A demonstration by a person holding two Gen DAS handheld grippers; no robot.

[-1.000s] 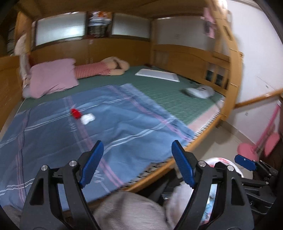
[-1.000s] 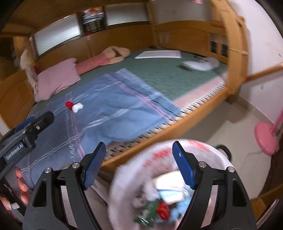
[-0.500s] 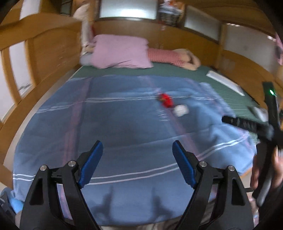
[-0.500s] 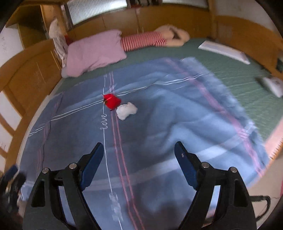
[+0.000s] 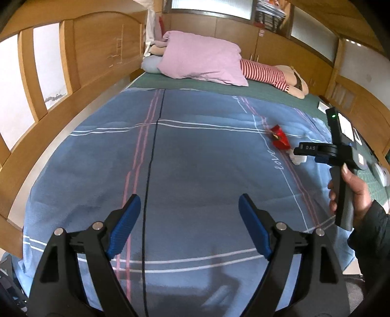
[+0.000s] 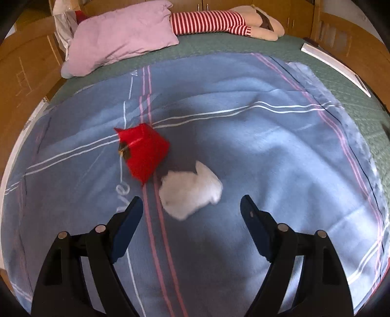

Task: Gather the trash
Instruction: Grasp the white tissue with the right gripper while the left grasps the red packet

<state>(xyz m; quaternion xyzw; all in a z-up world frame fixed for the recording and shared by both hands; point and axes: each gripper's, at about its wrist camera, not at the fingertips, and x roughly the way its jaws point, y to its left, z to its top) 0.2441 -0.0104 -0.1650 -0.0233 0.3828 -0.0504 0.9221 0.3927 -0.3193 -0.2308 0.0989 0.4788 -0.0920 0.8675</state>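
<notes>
A crumpled white tissue [image 6: 190, 191] and a red wrapper [image 6: 143, 152] lie side by side on the blue blanket [image 6: 268, 146]. My right gripper [image 6: 190, 217] is open and empty, hovering just short of the tissue, which sits between and ahead of its fingertips. In the left wrist view the red wrapper [image 5: 279, 140] and the tissue [image 5: 297, 159] show at the far right, partly hidden by the right gripper's body [image 5: 341, 156]. My left gripper [image 5: 189, 219] is open and empty over bare blanket [image 5: 195, 158].
A pink pillow [image 6: 121, 36] and a doll in a red-striped top [image 6: 209, 22] lie at the head of the bed. Wooden bed walls [image 5: 61, 73] run along the left. A white flat object [image 6: 336, 68] lies on the green mattress at right.
Both grippers have swung from the trash bin at the bedside to over the bed. The right gripper has moved in close to the tissue and red wrapper.
</notes>
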